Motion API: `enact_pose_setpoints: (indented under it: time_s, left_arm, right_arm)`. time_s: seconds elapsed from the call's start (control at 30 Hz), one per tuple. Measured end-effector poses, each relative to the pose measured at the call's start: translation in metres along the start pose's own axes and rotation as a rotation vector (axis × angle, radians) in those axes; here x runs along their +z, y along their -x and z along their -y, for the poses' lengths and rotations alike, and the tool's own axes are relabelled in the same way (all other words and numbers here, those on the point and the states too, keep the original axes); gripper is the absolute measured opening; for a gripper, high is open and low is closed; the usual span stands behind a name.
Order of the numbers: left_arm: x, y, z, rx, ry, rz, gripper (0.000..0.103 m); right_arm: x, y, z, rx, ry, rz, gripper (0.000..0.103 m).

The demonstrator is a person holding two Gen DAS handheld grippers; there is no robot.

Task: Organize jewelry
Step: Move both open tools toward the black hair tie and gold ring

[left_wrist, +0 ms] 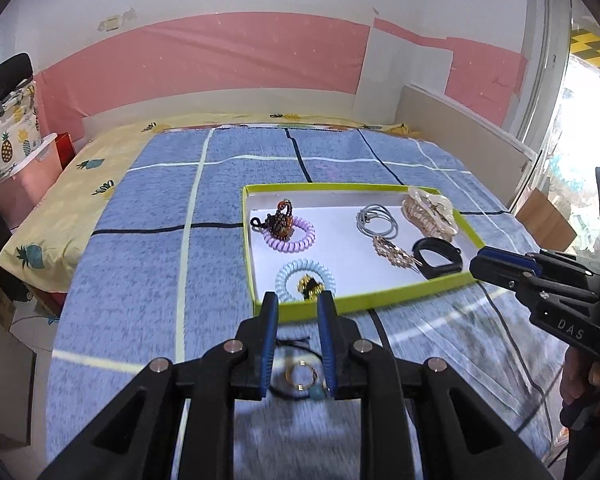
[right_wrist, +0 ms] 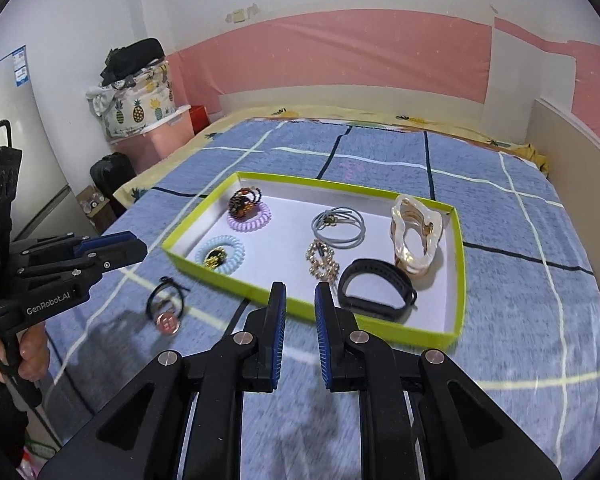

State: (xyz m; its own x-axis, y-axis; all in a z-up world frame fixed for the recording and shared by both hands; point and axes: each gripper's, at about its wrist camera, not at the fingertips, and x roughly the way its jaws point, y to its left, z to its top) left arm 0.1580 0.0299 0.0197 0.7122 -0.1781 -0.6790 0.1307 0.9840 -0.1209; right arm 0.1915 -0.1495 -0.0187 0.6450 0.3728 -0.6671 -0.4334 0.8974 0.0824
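Green-rimmed tray [right_wrist: 456, 312] holds coil ties [right_wrist: 248, 216], black band [right_wrist: 376, 286], shell clip [right_wrist: 416, 234].

A home bedroom: bed [right_wrist: 380, 152], pink storage bin [right_wrist: 156, 140].

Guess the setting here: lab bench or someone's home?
Most likely a home bedroom. The work surface is a bed with a blue checked blanket over a pineapple-print sheet, a fabric storage bin sits beside it on a pink plastic box, and the wall behind is pink and white.
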Motion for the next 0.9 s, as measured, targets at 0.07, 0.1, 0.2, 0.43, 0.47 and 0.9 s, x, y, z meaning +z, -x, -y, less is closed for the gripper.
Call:
enact_pose_setpoints:
  time_s: [0.07,0.1,0.2,0.43,0.47,0.9]
  left_arm:
    - [-0.006,0.008,-0.001,0.004,0.005,0.003,0.021]
    - [-0.009,0.011,-0.001,0.006,0.006,0.005,0.021]
    - [-0.019,0.021,0.0,0.013,0.004,0.008,0.021]
    - [-0.039,0.042,-0.001,0.021,0.012,0.022,0.021]
    - [-0.041,0.044,-0.001,0.024,0.015,0.022,0.021]
    - [-0.06,0.06,-0.004,0.038,0.023,0.028,0.021]
  right_arm:
    - [-0.004,0.006,-0.002,0.002,-0.002,0.005,0.015]
    - [-0.007,0.01,-0.004,0.002,0.001,0.008,0.015]
    - [-0.013,0.018,-0.011,0.002,0.014,0.015,0.015]
    - [-0.03,0.035,-0.023,0.02,0.031,0.028,0.015]
    - [-0.032,0.037,-0.024,0.021,0.031,0.029,0.015]
    - [-0.049,0.047,-0.036,0.059,0.037,0.025,0.035]
